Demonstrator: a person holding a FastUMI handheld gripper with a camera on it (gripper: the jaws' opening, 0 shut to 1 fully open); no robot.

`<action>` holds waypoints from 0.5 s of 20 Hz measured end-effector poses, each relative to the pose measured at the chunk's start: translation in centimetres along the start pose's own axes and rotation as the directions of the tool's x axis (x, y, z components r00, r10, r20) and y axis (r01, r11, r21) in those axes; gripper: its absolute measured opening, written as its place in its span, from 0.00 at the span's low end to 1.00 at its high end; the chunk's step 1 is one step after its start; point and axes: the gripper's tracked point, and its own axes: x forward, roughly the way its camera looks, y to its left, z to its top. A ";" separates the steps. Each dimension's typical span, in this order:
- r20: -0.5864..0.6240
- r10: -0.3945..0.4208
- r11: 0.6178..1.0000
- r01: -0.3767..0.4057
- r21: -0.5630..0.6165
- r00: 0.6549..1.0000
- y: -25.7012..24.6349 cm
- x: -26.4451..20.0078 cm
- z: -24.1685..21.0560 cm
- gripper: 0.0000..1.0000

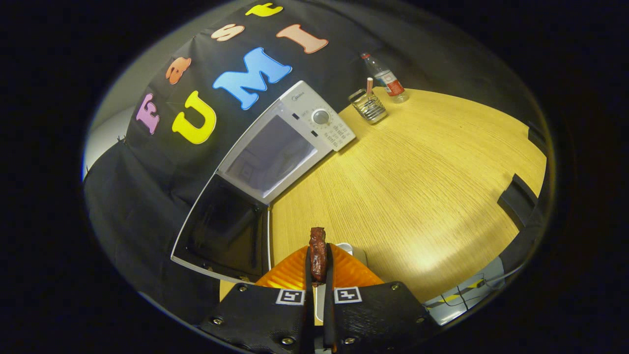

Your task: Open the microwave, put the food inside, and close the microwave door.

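Note:
A white microwave (304, 123) stands at the back of the wooden table (417, 196), beyond my fingers and to their left. Its door (223, 231) hangs swung wide open toward me, dark glass facing up, and the cavity (272, 157) looks pale and bare inside. My gripper (318, 263) is shut on a dark reddish-brown piece of food (318, 248), which sticks up between the fingertips. Directly beneath the food sits an orange ribbed plate (351, 273), at the table's near edge.
A wire holder with a straw-like stick (369, 105) and a clear plastic bottle with a red label (388, 79) stand at the far side of the table, right of the microwave. Black chair backs (516, 196) line the table's right edge. Cables lie on the floor (462, 295).

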 end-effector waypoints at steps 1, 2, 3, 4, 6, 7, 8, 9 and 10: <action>0.012 0.012 1.000 -0.012 -0.004 1.000 0.6 0.1 0.8 0.07; 0.023 0.018 1.000 -0.017 -0.011 1.000 1.2 0.4 1.6 0.07; 0.034 0.025 0.999 -0.024 -0.023 0.999 1.8 0.6 2.3 0.07; 0.045 0.035 0.999 -0.034 -0.034 0.998 2.5 0.9 3.0 0.07; 0.054 0.058 0.997 -0.055 -0.054 0.997 3.9 1.7 4.0 0.08; 0.059 0.064 0.996 -0.060 -0.069 0.996 4.5 2.2 4.6 0.07; 0.062 0.069 0.994 -0.064 -0.087 0.996 5.2 2.7 4.9 0.07; 0.065 0.077 0.992 -0.070 -0.106 0.995 5.9 3.2 5.4 0.07; 0.068 0.087 0.990 -0.078 -0.120 0.994 6.6 3.8 5.8 0.07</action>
